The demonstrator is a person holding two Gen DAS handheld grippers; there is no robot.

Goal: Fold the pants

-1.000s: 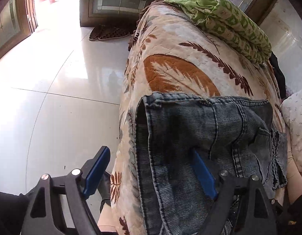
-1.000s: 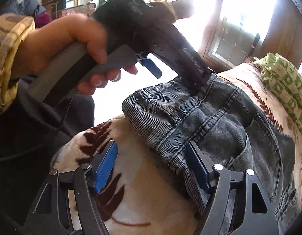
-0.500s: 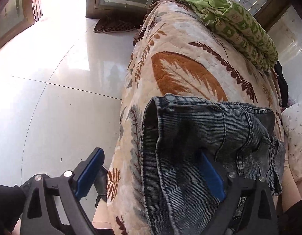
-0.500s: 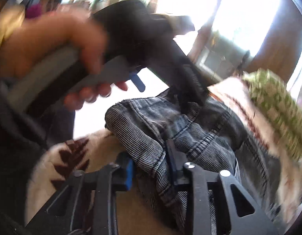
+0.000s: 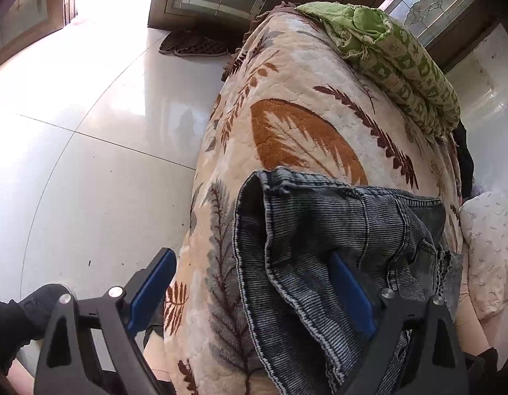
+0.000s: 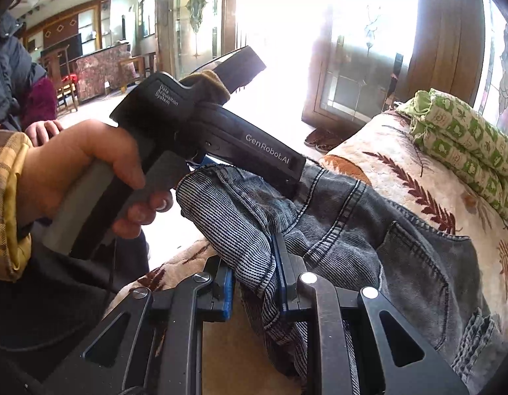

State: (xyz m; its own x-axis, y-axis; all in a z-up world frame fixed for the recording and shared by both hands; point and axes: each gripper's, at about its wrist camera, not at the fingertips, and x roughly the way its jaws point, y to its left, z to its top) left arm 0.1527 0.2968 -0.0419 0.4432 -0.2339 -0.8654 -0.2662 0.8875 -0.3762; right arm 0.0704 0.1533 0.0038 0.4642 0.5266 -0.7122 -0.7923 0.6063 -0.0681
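Observation:
Grey-black denim pants [image 5: 336,217] lie on a cream leaf-print blanket [image 5: 303,75], hem end near the blanket's left edge. My left gripper [image 5: 250,255] straddles that end with wide jaws that are closing slightly. Its right finger [image 5: 349,286] rests on the denim and its left finger [image 5: 151,283] hangs over the floor, so no pad presses. In the right wrist view my right gripper [image 6: 254,256] is shut on a bunched fold of the pants [image 6: 369,230], lifted a little off the blanket. A hand [image 6: 89,171] holds the left gripper's handle just behind that fold.
A folded green patterned cloth [image 5: 402,65] lies at the blanket's far end. A white pillow [image 5: 491,247] sits to the right. Glossy white floor tiles [image 5: 89,164] spread to the left, with slippers [image 5: 194,46] by a wooden cabinet. Another person sits at far left [image 6: 10,75].
My right gripper went from open around the pants' edge to shut on a fold and raised it slightly. The left gripper stayed wide and barely shifted.

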